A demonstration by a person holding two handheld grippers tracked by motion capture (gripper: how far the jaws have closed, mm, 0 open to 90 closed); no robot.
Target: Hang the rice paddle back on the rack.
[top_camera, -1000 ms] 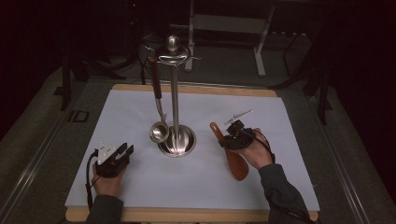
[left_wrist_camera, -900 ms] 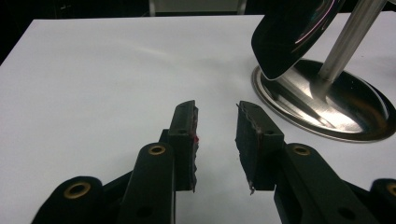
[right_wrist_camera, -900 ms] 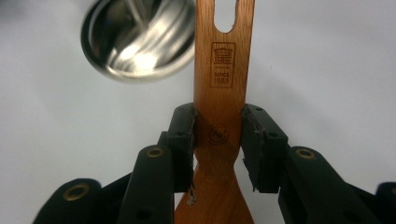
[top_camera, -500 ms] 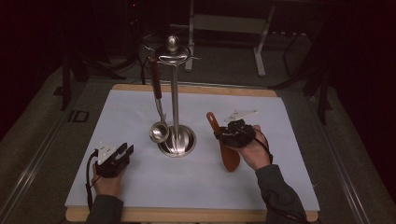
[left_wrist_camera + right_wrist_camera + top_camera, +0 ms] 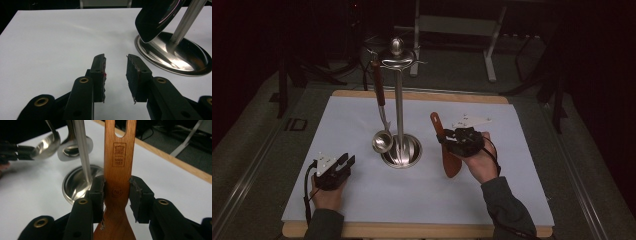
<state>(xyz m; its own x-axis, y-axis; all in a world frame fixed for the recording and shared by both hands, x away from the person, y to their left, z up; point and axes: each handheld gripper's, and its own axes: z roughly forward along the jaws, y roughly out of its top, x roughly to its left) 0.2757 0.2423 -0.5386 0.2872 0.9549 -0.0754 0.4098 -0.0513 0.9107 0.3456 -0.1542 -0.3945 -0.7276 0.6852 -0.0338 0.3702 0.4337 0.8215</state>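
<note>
A steel utensil stand (image 5: 399,100) rises from a round base (image 5: 413,155) at the middle of the white sheet. A ladle (image 5: 382,141) with a brown handle hangs from its top hook. My right gripper (image 5: 457,140) is shut on a wooden spatula (image 5: 450,162) just right of the stand. In the right gripper view the jaws (image 5: 117,195) pinch the spatula's neck (image 5: 117,162), and the slotted handle end points away toward the stand's pole (image 5: 82,157). My left gripper (image 5: 334,167) rests open at the front left. Nothing lies between its jaws (image 5: 116,67), and the ladle bowl (image 5: 157,17) is ahead on the right.
The white sheet (image 5: 362,115) covers a wooden board (image 5: 422,95) with dark floor around it. A metal frame (image 5: 492,45) stands behind the table. The stand's base (image 5: 175,55) lies close to my left gripper's right side. The other gripper (image 5: 12,152) sits beyond the ladle bowl (image 5: 48,145).
My right gripper has carried the spatula a little left and away, toward the stand, and its handle end has risen. The left gripper has stayed where it was.
</note>
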